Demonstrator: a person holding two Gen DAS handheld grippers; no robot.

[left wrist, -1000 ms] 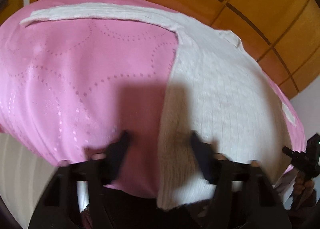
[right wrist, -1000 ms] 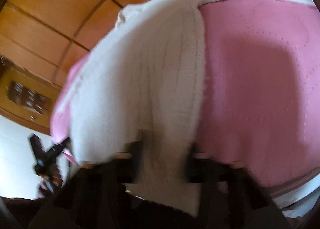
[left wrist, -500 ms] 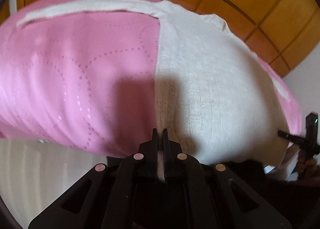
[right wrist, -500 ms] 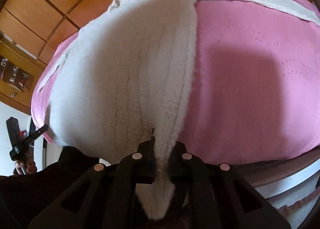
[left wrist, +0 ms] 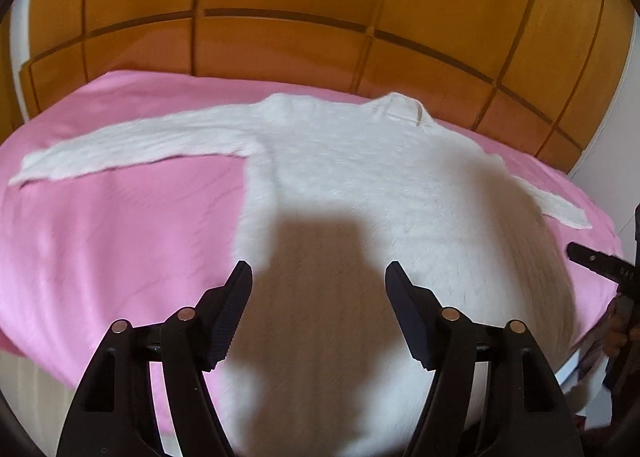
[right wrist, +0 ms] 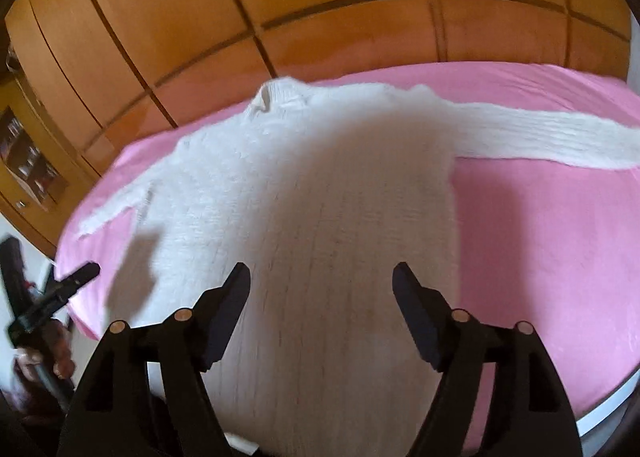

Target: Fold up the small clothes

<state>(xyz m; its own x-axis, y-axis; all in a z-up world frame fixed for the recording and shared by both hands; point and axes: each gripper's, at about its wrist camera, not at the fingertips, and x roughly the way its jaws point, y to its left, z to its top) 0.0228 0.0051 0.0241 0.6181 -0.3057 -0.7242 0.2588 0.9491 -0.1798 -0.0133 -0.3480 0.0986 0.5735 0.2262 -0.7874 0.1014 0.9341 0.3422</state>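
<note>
White sweater (left wrist: 360, 193) flat on pink bedspread (left wrist: 120, 237); left hand-held gripper (left wrist: 319, 277), right hand-held gripper (right wrist: 321, 277) opening, empty.

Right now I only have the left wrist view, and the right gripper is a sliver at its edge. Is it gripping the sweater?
Observer: No. The right gripper has its jaws opening with nothing pinched between them. The white sweater lies on the bed beneath.
Operator: Far sleeve looks squashed here. Flat?
Observer: Yes. The right sleeve lies straight out on the pink sheet, unfolded, and runs to the picture's edge.
Operator: Anything around the bed I can't see?
Observer: A shelf with small items, set in the wood panelling, at the left edge of the right wrist view.
</note>
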